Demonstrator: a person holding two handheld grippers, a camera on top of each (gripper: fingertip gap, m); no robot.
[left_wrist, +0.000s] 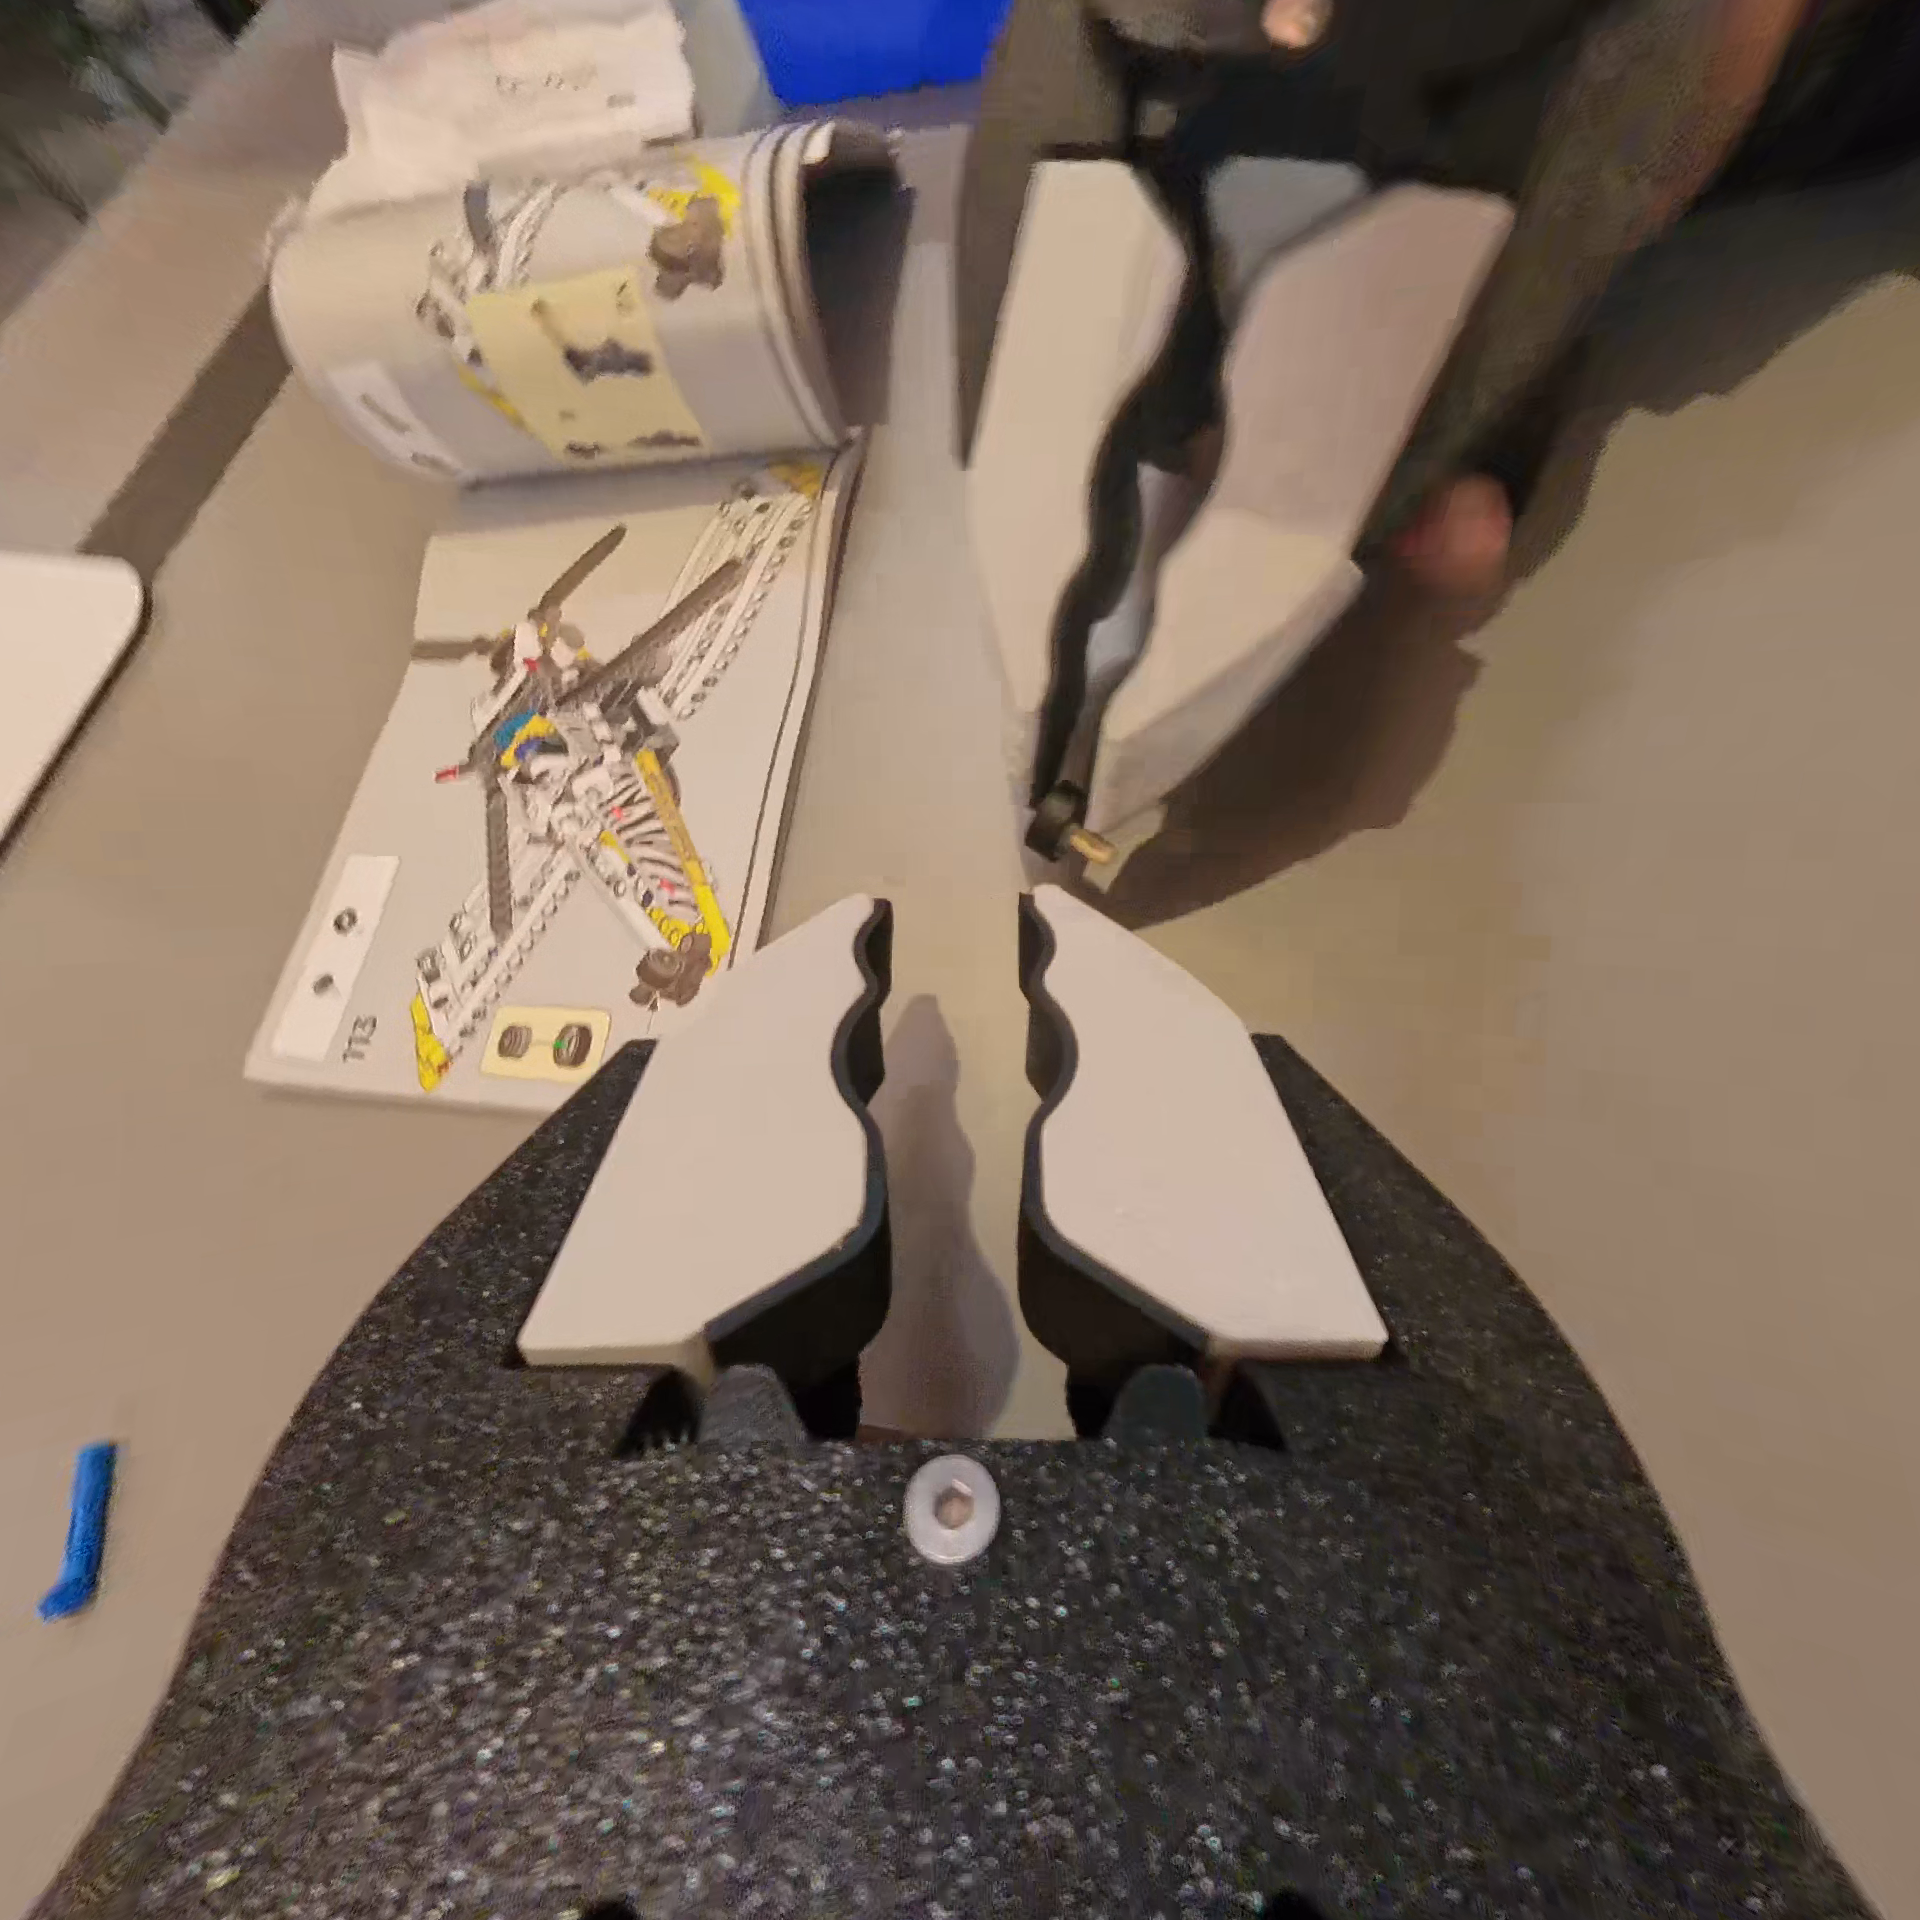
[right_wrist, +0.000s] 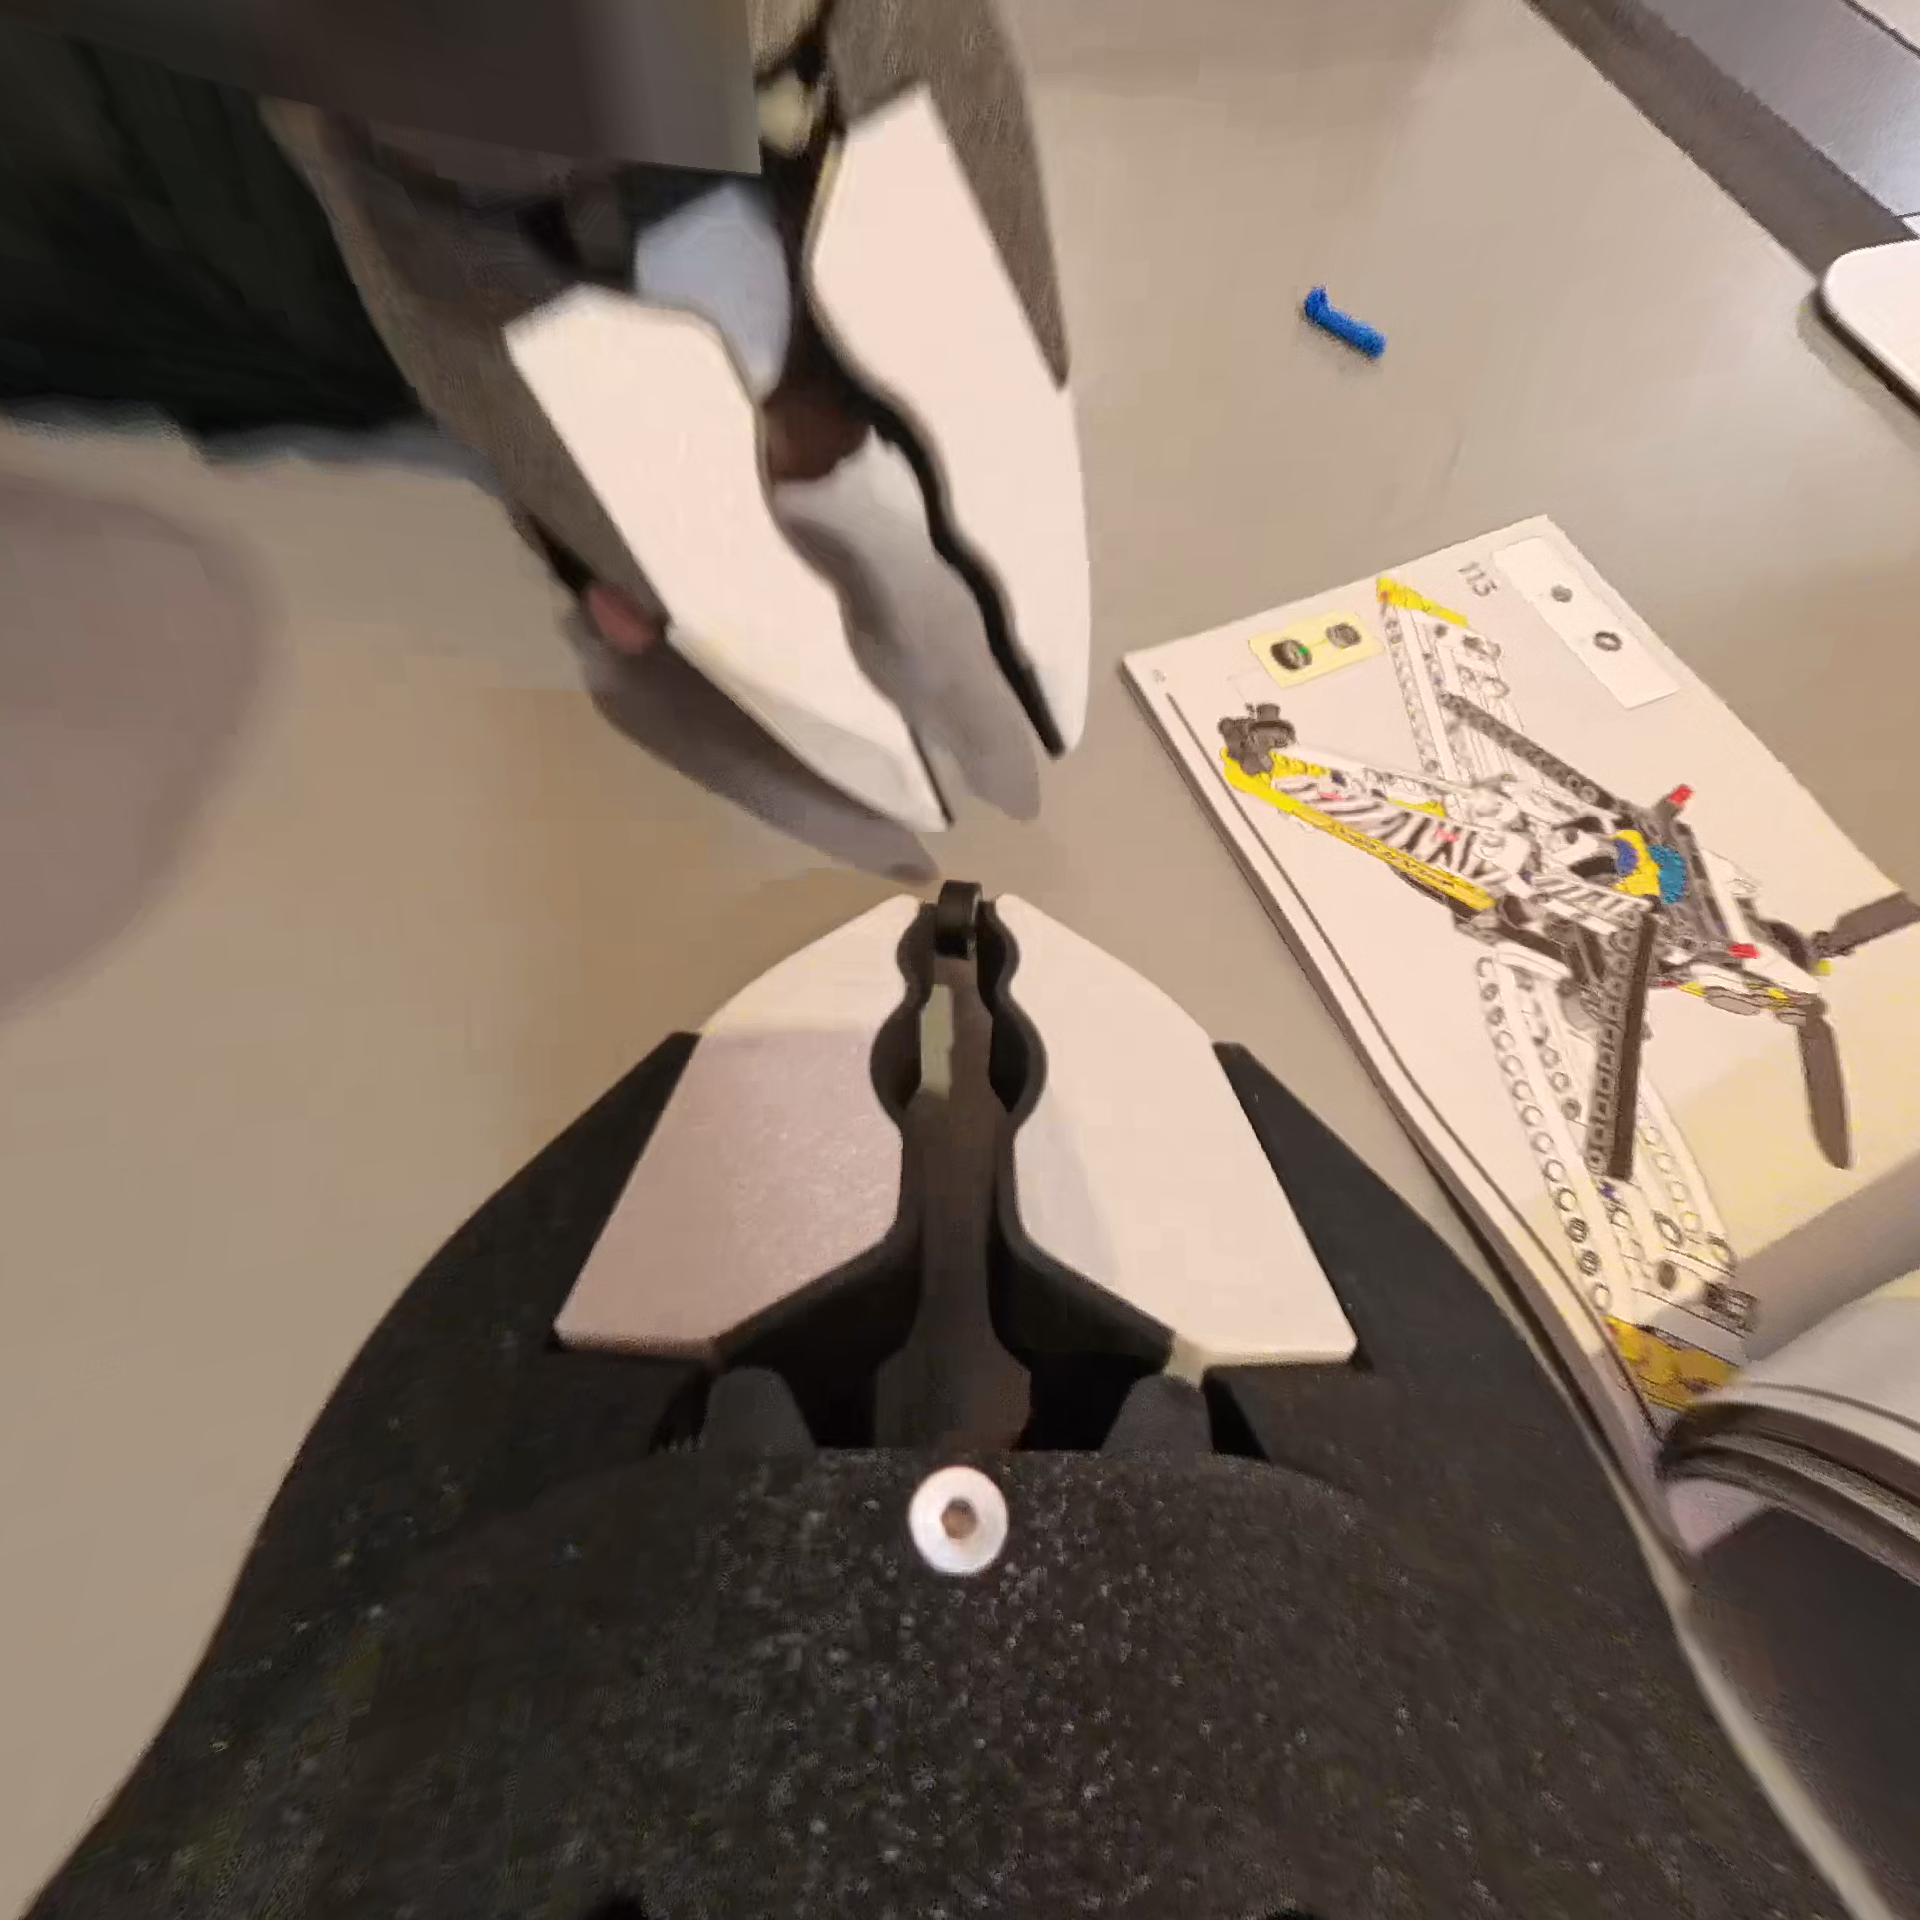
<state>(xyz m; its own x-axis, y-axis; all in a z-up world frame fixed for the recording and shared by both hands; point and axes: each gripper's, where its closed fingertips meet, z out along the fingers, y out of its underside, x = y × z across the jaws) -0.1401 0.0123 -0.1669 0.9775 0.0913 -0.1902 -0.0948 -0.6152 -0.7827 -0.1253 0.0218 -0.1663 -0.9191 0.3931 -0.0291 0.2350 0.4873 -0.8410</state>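
A: Start at the left of the grey table (left_wrist: 1558, 1143). What lies there?

B: A small blue plastic piece (left_wrist: 78, 1527) near the left edge, then an open building-toy instruction booklet (left_wrist: 582, 831) with a curled page. Just right of the booklet hovers the left gripper (left_wrist: 956, 925), its white fingers parted with only bare table between them; it has hold of nothing

A: And the right gripper (right_wrist: 958, 914)?

B: Its jaws are nearly closed on a small black round plastic part (right_wrist: 958, 920), pinched right at the fingertips. From the left wrist view that part (left_wrist: 1060, 816) shows a short tan pin sticking out of its side, just above the table. The two grippers' tips stand near each other, tip to tip, right of the booklet

A: How would you judge the hold?

B: It looks shallow, since the part sits at the very ends of the pads. I'd keep the squeeze steady, avoid twisting, and keep the pin side clear of the fingers. The view is blurred, so I cannot tell how squarely the pads bear on it
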